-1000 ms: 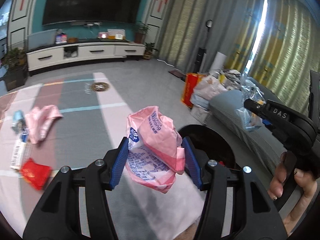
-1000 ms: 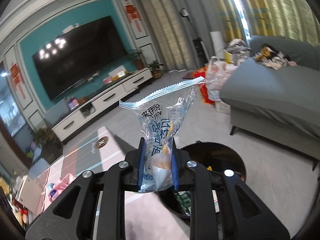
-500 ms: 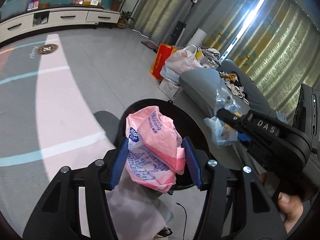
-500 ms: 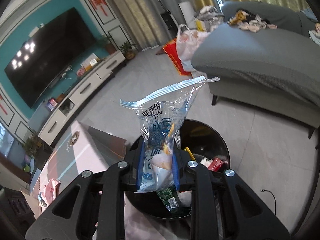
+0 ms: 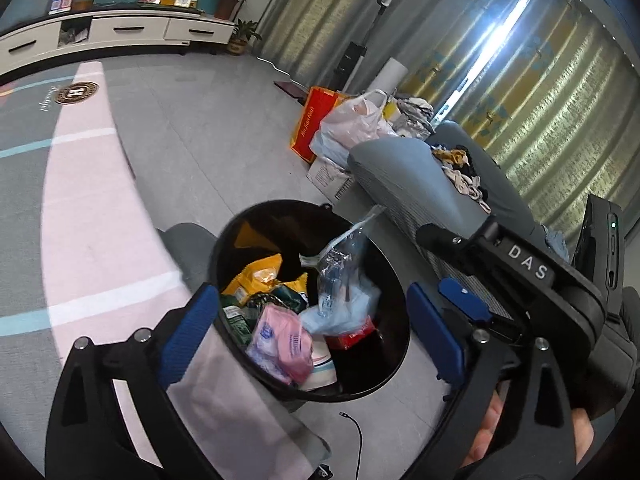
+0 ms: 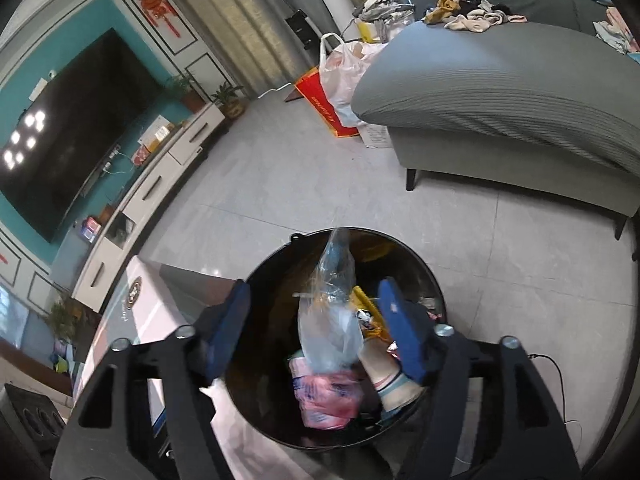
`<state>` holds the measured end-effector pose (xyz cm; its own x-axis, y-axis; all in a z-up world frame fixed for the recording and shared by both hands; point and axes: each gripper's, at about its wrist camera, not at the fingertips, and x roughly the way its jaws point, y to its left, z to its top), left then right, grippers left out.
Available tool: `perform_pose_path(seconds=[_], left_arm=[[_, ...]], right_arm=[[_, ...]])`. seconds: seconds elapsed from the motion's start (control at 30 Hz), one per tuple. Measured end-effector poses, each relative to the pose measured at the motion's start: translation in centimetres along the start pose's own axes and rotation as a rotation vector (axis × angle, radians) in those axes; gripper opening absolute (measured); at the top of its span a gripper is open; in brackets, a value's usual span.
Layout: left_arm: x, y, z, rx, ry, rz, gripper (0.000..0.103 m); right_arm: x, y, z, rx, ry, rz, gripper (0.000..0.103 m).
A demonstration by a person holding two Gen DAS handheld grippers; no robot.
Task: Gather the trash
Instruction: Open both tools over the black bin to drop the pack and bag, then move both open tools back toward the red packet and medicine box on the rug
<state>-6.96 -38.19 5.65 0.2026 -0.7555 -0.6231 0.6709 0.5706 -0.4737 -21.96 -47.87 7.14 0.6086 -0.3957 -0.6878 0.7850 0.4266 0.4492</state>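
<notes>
A black round bin [image 5: 236,236] stands on the floor right below both grippers. My left gripper [image 5: 311,294] hovers over its near rim, its jaws opening wide with nothing between them. The pink wrapper [image 5: 282,344] lies inside on other trash. The clear zip bag [image 5: 340,276] stands loose in the bin, tip up. My right gripper [image 6: 314,292] hangs over the bin [image 6: 436,280], jaws opening; the clear bag [image 6: 332,320] shows between the blue pads but neither pad touches it. The pink wrapper [image 6: 324,396] lies below it. The right gripper [image 5: 440,268] also shows at the bin's right side.
A grey sofa [image 6: 500,92] with clothes on it stands right of the bin. A red bag [image 5: 312,124] and plastic bags sit by its end. A pale rug [image 5: 80,220] lies left, a white TV cabinet [image 5: 120,34] far back. A black cable [image 5: 356,432] trails on the floor.
Both grippers swung over the bin and dipped toward it, then opened. The pink wrapper left the left gripper and the clear bag left the right; both are now in the bin.
</notes>
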Motion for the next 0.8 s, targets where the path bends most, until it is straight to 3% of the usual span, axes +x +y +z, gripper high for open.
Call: perform_pose_path(seconds=[0.2, 0.27, 0.43, 0.57, 0.8], left_arm=[[-4.7, 2.5, 0.2, -0.02, -0.066, 0.079, 0.1], [-6.8, 4.1, 0.1, -0.058, -0.099, 0.113, 0.1], [-12.3, 8.9, -0.4, -0.157, -0.166, 0.196, 0.1], [-17.9, 13.6, -0.9, -0.234, -0.215, 0.347, 0.1], [-27.6, 22.3, -2.5, -0.387, -0.321, 0.616, 0.1]], right_arm=[[-0.9, 2.6, -0.5, -0.069, -0.022, 0.011, 0.085], [-1.2, 3.7, -0.7, -0.104, -0.025, 0.022, 0.092], [-2.4, 8.2, -2.1, -0.229, -0.046, 0.086, 0.097], [-3.4, 11.9, -3.9, -0.31, -0.023, 0.231, 0.097], [-3.7, 18.3, -7.9, -0.488, 0.045, 0.36, 0.097]])
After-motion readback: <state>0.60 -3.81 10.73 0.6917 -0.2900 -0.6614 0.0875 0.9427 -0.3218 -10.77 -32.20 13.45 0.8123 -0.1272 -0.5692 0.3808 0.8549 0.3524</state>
